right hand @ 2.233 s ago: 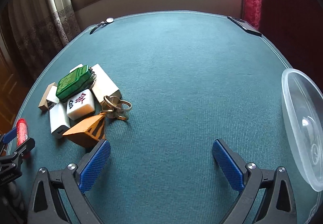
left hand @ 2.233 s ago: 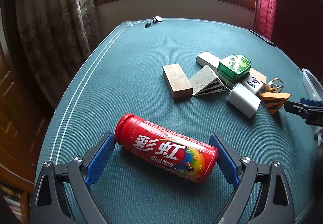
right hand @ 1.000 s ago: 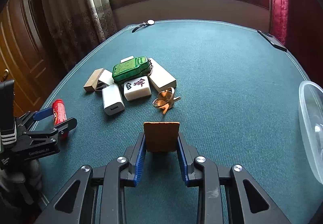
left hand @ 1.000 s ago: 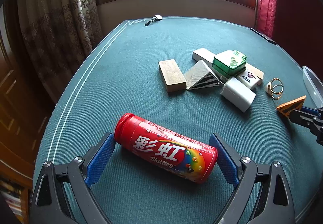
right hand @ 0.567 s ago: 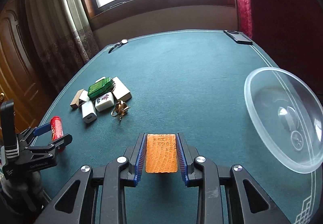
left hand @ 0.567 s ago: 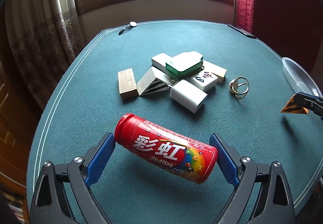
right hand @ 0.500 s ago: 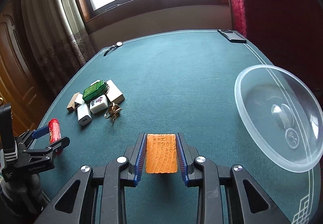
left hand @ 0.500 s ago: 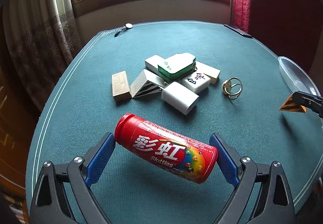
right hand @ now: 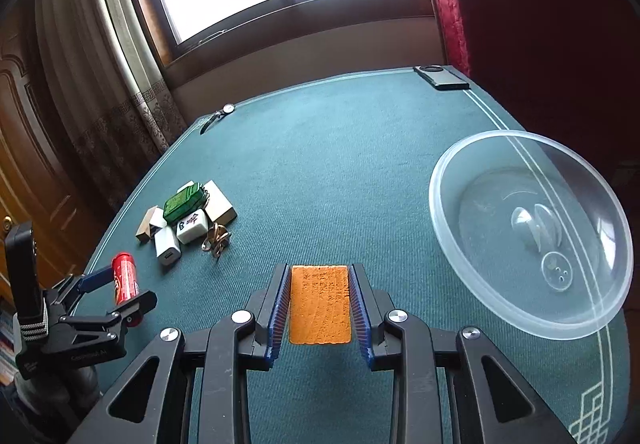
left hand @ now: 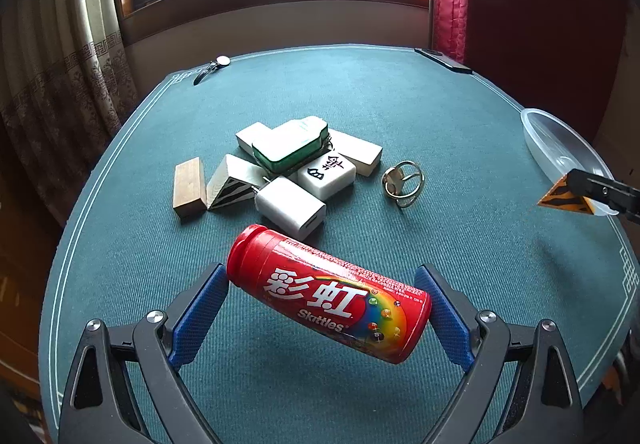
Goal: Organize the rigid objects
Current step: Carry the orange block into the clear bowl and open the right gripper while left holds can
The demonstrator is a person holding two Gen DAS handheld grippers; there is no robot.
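Red plastic fills the left wrist view: the candy tube (left hand: 328,290) hangs slantwise between the blue pads of the left gripper (left hand: 322,310), which is spread wide yet has the tube pinched end to end, lifted clear of the green felt table (left hand: 400,104). A couple of seconds ago that tube lay close over the felt; now the whole spread sits lower and farther off, so the gripper has risen with it. Beyond it the pile waits — a wooden block (left hand: 188,188), a striped wedge (left hand: 232,182), a white charger (left hand: 290,207), a mahjong tile (left hand: 327,172), a green tin (left hand: 291,143) on top, and a ring puzzle (left hand: 402,182) just beside them. At the right edge the orange wedge (left hand: 565,198) hangs beside the clear bowl (left hand: 560,142).

From the right wrist view, the right gripper (right hand: 320,308) is closed narrow on the orange wedge (right hand: 320,310), its pads pressed against both flanks. Two seconds back it was gaping over bare felt with that wedge resting by the pile; since then it has taken the wedge and swung toward the bowl (right hand: 532,232), which has grown large at the right and looks empty. The pile (right hand: 184,220) has shrunk away to the left, and the left gripper (right hand: 120,292) shows there with its tube (right hand: 125,278).

My reading — both pickups are done and the carry is under way; the wedge needs to travel farther right before letting go, and the tube would follow.
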